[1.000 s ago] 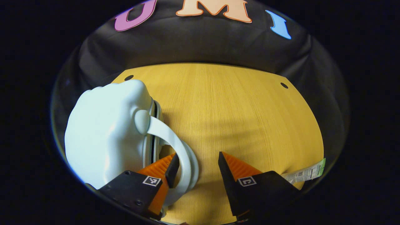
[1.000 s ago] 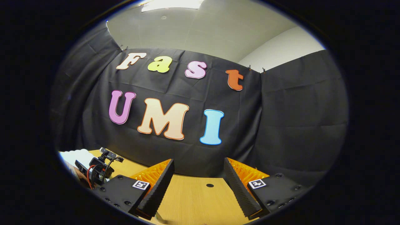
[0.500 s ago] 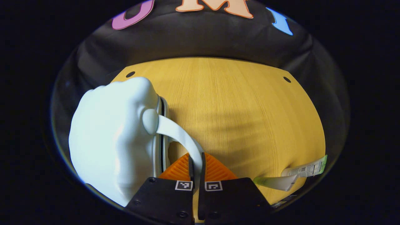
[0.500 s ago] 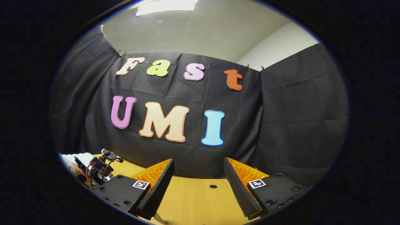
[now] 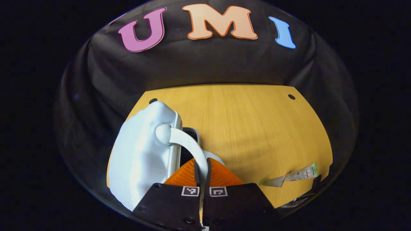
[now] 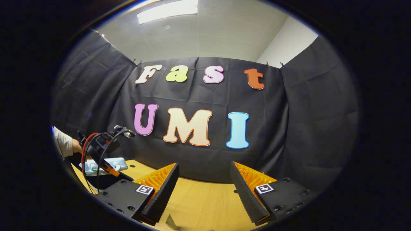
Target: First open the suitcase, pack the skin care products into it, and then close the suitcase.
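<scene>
At the desk's [image 5: 244, 122] left edge, the left claw [image 5: 202, 173] is clenched on the handle [image 5: 189, 146] of the white suitcase [image 5: 141, 157], its lid ajar. The thin handle might slip free, dropping the lid. The right claw [image 6: 204, 189] hangs released; a tube [image 5: 293, 177] lies near the right edge.

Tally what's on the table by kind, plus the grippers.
Suitcase: 1
Skin care tube: 1
Grippers: 2, the left gripper with jaws shut on the suitcase handle, the right gripper with jaws open
Total: 4
</scene>
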